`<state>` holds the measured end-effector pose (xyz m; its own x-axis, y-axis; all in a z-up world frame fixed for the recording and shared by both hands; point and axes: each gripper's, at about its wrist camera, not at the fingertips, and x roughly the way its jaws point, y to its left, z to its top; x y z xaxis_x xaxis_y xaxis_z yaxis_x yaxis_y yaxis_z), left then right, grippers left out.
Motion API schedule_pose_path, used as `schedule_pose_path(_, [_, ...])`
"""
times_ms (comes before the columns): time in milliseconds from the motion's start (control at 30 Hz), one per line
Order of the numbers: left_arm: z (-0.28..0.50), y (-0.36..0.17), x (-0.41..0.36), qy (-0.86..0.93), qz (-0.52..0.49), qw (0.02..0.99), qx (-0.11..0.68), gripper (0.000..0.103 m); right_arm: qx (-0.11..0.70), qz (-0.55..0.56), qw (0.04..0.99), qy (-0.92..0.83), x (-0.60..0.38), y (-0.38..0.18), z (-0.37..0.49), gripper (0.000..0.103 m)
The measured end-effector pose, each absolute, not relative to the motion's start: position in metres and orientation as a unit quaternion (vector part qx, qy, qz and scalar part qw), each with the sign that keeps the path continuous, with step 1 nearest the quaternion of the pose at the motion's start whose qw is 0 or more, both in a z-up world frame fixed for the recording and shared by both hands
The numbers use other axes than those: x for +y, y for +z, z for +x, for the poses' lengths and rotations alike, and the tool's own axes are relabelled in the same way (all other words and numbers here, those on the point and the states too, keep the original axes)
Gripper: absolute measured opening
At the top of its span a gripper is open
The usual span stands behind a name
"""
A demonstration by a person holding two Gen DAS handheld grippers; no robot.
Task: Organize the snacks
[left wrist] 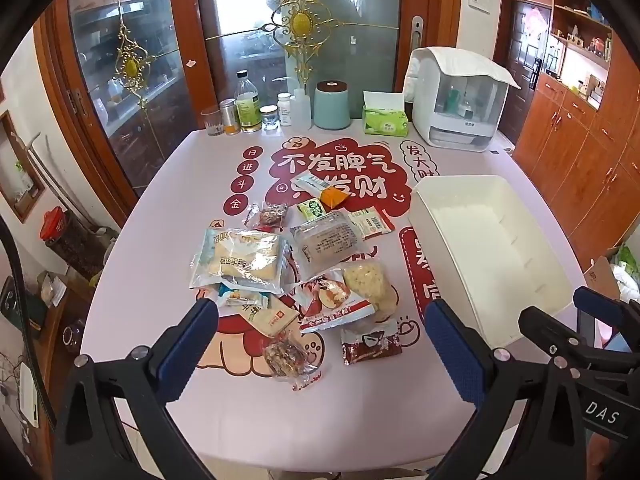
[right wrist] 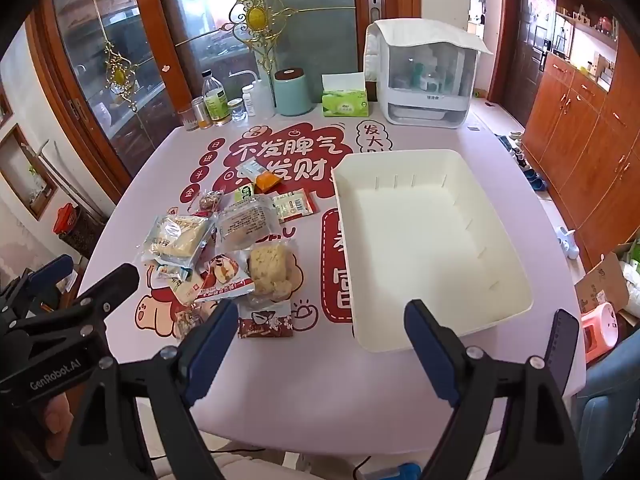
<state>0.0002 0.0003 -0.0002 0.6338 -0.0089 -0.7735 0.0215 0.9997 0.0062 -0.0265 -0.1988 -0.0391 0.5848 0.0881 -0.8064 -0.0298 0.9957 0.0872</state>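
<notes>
Several wrapped snacks lie in a loose pile point(left wrist: 304, 264) on the pink table, also in the right wrist view point(right wrist: 236, 248). They include a bread pack point(left wrist: 244, 260), a red-white packet point(left wrist: 336, 300) and a dark red packet point(left wrist: 370, 346). An empty white bin point(left wrist: 492, 252) stands to their right, also in the right wrist view point(right wrist: 428, 240). My left gripper point(left wrist: 320, 336) is open and empty, above the near end of the pile. My right gripper point(right wrist: 320, 340) is open and empty, near the bin's front left corner.
Bottles, jars, a teal canister point(left wrist: 332, 106), a green tissue box point(left wrist: 384, 118) and a white appliance point(left wrist: 460, 100) line the table's far edge. Glass doors stand behind. Wooden cabinets point(right wrist: 580, 152) and a cardboard box point(right wrist: 604, 280) are on the right.
</notes>
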Motion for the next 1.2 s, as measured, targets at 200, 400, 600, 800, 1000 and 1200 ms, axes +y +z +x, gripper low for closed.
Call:
schedule_pose_path(200, [-0.001,0.000,0.002,-0.010,0.007,0.905,0.426,0.102,0.454,0.033,0.890,0.041,-0.196,-0.039,-0.026,0.086])
schedule_pose_path(400, [0.000,-0.004,0.003,-0.011,0.010,0.903,0.429,0.102,0.457,0.026,0.888,0.042,-0.193,-0.041,-0.022,0.086])
schedule_pose_path(600, [0.004,-0.006,-0.005,-0.010,0.012,0.902,0.431,0.102,0.459,0.023,0.887,0.043,-0.199,-0.040,-0.021,0.086])
schedule_pose_path(800, [0.004,-0.004,-0.007,-0.010,0.012,0.902,0.432,0.102,0.459,0.024,0.887,0.044,-0.203,-0.039,-0.020,0.086])
schedule_pose_path(1000, [0.005,-0.007,-0.010,-0.009,0.011,0.901,0.433,0.102,0.462,0.024,0.885,0.041,-0.205,-0.040,-0.018,0.086])
schedule_pose_path(1200, [0.005,-0.012,-0.011,-0.009,0.011,0.900,0.435,0.102,0.462,0.024,0.885,0.041,-0.205,-0.042,-0.018,0.086])
